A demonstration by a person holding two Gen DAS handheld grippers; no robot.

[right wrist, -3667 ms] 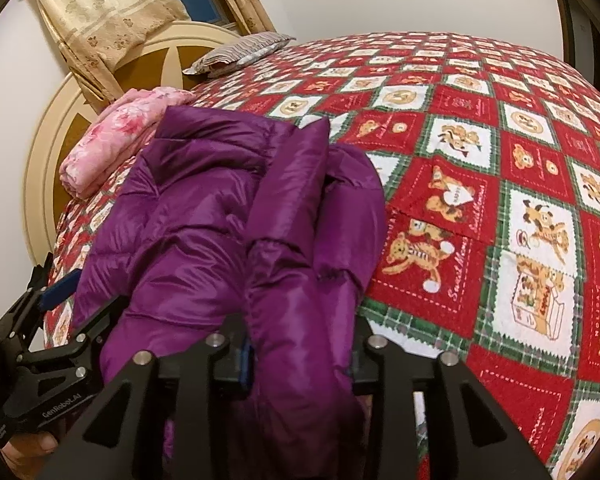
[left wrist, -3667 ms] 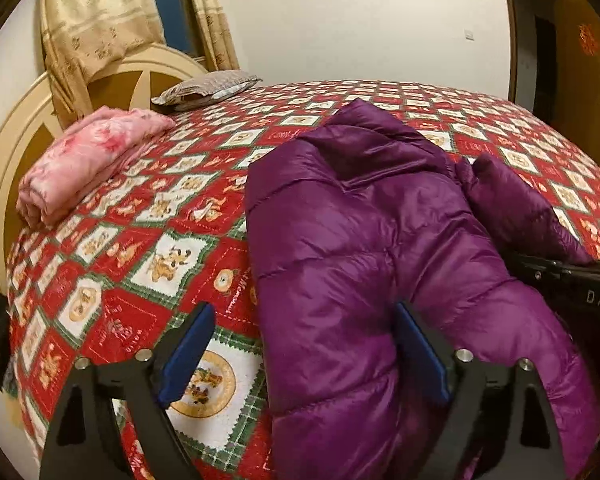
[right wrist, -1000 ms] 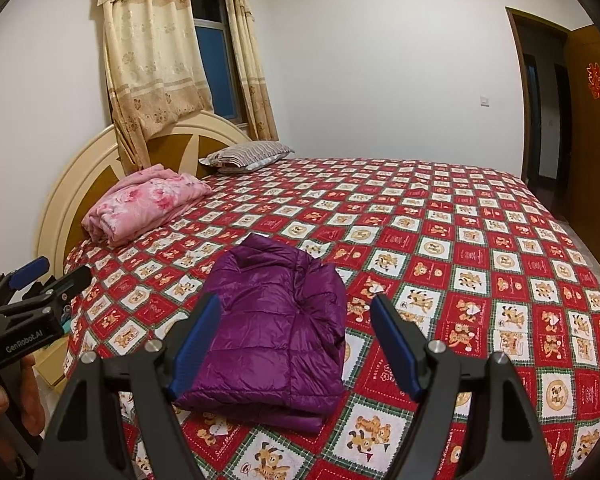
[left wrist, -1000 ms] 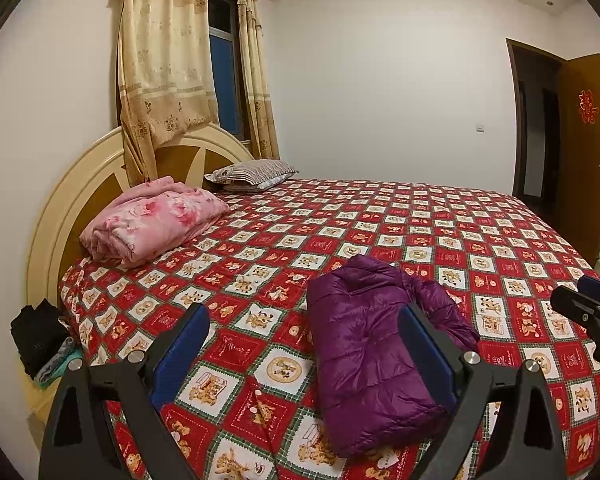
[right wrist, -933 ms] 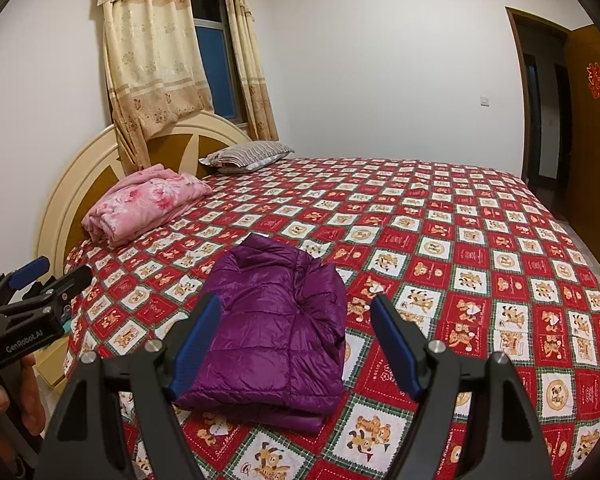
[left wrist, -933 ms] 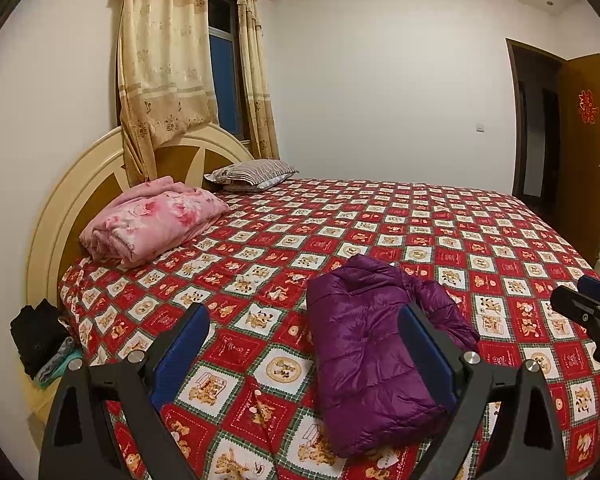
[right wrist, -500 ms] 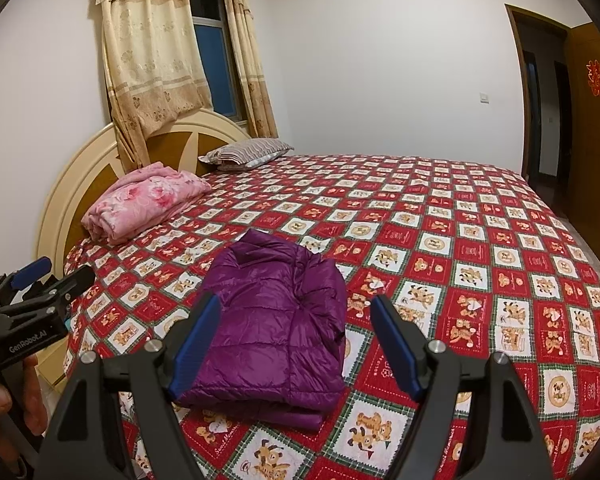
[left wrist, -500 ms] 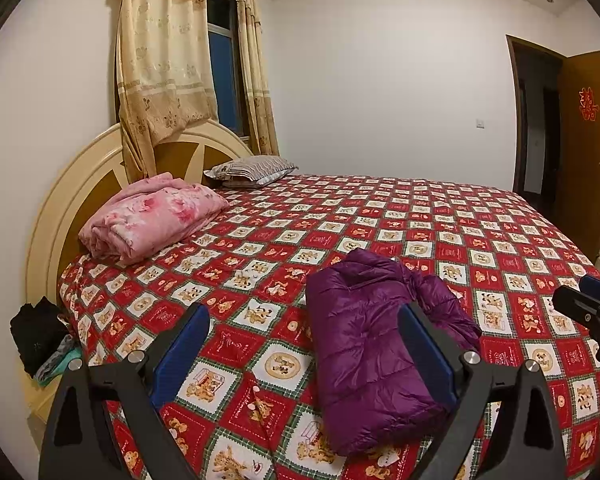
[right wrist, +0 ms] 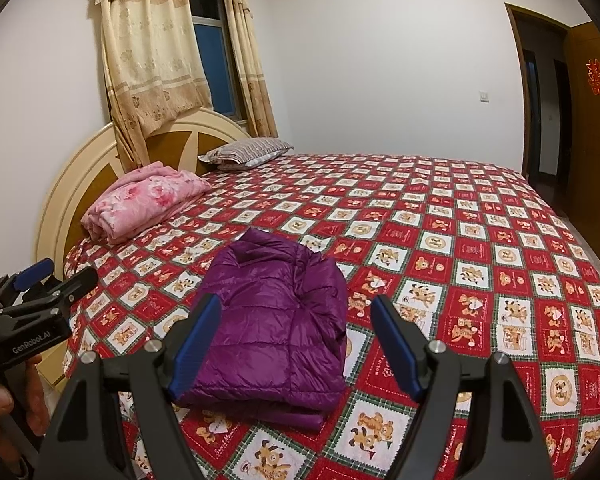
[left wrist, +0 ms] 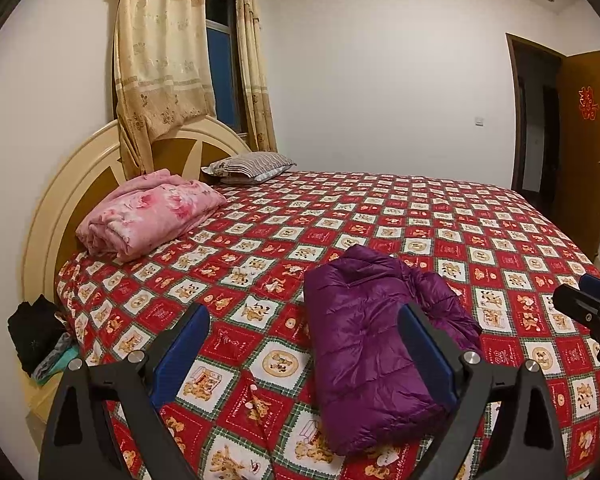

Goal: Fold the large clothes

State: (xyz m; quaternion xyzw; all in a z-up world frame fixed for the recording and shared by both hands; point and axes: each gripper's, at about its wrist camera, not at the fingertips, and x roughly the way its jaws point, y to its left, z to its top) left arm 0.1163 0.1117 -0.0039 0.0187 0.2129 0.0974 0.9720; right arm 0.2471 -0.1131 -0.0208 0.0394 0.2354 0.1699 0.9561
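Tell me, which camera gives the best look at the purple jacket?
The right wrist view: the folded purple jacket lies nearly whole between the open fingers. In the left wrist view, the left hand-held gripper finger covers part of it.

Left gripper (left wrist: 304, 340) near edge of frame, jaws spread wide, nothing between the blue pads (left wrist: 180, 354). Purple puffer jacket (left wrist: 368, 344) lies folded on the bed's red bear-print quilt (left wrist: 420, 216), near side, partly behind the right pad; one sleeve bunched at its right. Right gripper (left wrist: 588, 300) tip pokes in at right edge, jaw state unclear. Far left: folded pink floral blanket (left wrist: 152, 212) by the cream headboard (left wrist: 80, 184), striped pillow (left wrist: 248, 164) beyond it. Beige curtains (left wrist: 160, 64) over the window. Dark clothes pile (left wrist: 32, 336) off the bed, left. Brown door (left wrist: 588, 152) open, far right.
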